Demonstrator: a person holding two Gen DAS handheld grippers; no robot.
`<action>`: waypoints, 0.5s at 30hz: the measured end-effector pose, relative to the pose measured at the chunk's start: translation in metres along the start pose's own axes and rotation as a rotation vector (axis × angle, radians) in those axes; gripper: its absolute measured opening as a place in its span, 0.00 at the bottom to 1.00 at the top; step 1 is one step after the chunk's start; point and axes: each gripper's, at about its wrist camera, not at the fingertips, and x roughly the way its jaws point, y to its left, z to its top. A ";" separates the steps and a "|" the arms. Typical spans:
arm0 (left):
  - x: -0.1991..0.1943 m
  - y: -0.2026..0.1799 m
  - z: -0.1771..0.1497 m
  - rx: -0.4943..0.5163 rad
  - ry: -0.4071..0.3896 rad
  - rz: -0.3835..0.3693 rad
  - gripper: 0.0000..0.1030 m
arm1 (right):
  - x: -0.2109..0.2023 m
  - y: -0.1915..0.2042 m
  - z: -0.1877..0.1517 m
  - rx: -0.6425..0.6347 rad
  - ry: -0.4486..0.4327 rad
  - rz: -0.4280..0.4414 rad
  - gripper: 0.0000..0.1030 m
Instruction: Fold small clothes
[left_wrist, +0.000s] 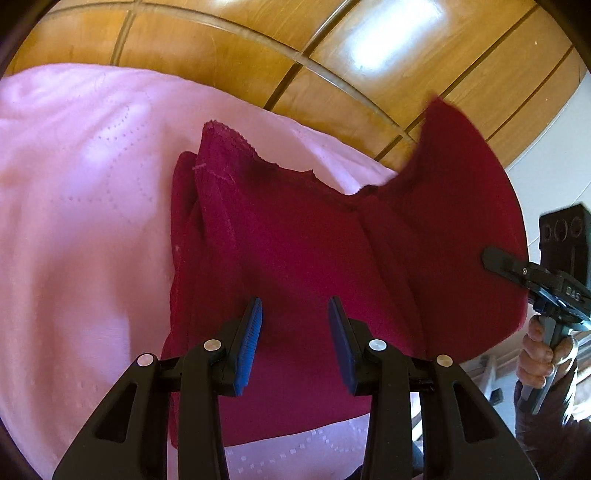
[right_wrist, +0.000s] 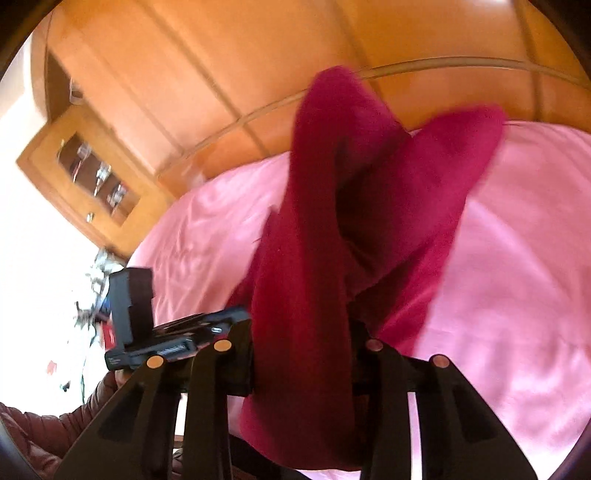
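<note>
A dark red garment (left_wrist: 295, 236) lies on the pink bed sheet (left_wrist: 81, 206), its left part folded in layers. My left gripper (left_wrist: 295, 325) hangs open and empty just above the garment's near part. My right gripper (left_wrist: 491, 258) is shut on the garment's right edge and holds that flap lifted off the bed. In the right wrist view the red cloth (right_wrist: 325, 258) fills the space between the jaws of the right gripper (right_wrist: 303, 332) and drapes over them, hiding the fingertips. The left gripper (right_wrist: 177, 332) shows at the left there.
A wooden headboard (left_wrist: 258, 48) runs along the far side of the bed. A wooden cabinet with a glass door (right_wrist: 92, 173) stands at the left in the right wrist view. The pink sheet (right_wrist: 517, 295) spreads to both sides of the garment.
</note>
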 end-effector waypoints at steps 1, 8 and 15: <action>0.002 0.002 0.001 -0.010 0.003 -0.008 0.36 | 0.012 0.010 0.004 -0.008 0.018 -0.003 0.30; -0.028 0.035 0.014 -0.163 -0.064 -0.107 0.36 | 0.081 0.065 -0.001 -0.163 0.146 -0.055 0.37; -0.063 0.064 0.021 -0.274 -0.106 -0.195 0.36 | 0.080 0.083 -0.014 -0.219 0.154 0.232 0.70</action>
